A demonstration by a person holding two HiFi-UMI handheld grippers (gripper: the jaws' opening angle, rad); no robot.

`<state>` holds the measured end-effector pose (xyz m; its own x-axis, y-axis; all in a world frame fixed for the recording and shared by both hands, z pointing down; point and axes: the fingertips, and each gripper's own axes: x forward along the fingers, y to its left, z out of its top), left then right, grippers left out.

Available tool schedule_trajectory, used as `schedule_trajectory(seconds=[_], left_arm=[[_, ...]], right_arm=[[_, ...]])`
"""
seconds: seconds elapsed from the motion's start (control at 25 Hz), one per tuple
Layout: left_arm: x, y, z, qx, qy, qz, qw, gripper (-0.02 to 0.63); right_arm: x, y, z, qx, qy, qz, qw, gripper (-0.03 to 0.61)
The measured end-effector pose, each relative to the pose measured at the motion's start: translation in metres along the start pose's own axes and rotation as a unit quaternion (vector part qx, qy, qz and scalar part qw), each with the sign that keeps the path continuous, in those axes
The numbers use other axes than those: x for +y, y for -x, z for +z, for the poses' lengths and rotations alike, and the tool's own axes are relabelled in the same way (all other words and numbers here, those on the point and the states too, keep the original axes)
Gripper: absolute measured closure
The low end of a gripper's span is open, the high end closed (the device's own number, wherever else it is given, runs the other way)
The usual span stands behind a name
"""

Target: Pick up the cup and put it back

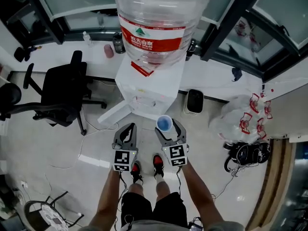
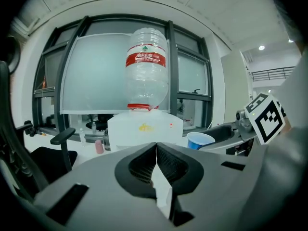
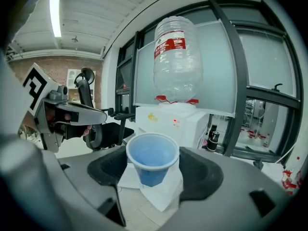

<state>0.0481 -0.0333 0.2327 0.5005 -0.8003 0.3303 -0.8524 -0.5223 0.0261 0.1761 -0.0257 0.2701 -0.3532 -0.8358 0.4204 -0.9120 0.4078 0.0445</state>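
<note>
A blue plastic cup [image 3: 152, 159] stands upright between the jaws of my right gripper [image 3: 153, 170], which is shut on it. From the head view the cup [image 1: 164, 124] shows at the tip of the right gripper [image 1: 168, 131], just short of the white water dispenser [image 1: 144, 88]. The cup [image 2: 199, 140] also appears at the right in the left gripper view. My left gripper [image 1: 126, 134] hangs beside it, its jaws closed together with nothing between them [image 2: 155, 170]. A large clear water bottle [image 1: 156, 20] with a red label sits on the dispenser.
A black office chair [image 1: 60, 93] stands to the left. A white counter [image 1: 82, 57] behind the dispenser holds a pink cup [image 1: 109, 51] and small bottles. A dark bin [image 1: 194, 101] and white plastic bags [image 1: 238, 117] lie to the right. Cables trail on the floor.
</note>
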Motion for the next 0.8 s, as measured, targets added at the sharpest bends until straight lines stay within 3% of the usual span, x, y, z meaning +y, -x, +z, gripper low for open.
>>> schedule_trajectory(seconds=[0.8], left_arm=[[0.006, 0.001, -0.007, 0.000, 0.006, 0.015, 0.9999, 0.589]], right_arm=[[-0.007, -0.002, 0.002, -0.004, -0.003, -0.008, 1.000, 0.235]])
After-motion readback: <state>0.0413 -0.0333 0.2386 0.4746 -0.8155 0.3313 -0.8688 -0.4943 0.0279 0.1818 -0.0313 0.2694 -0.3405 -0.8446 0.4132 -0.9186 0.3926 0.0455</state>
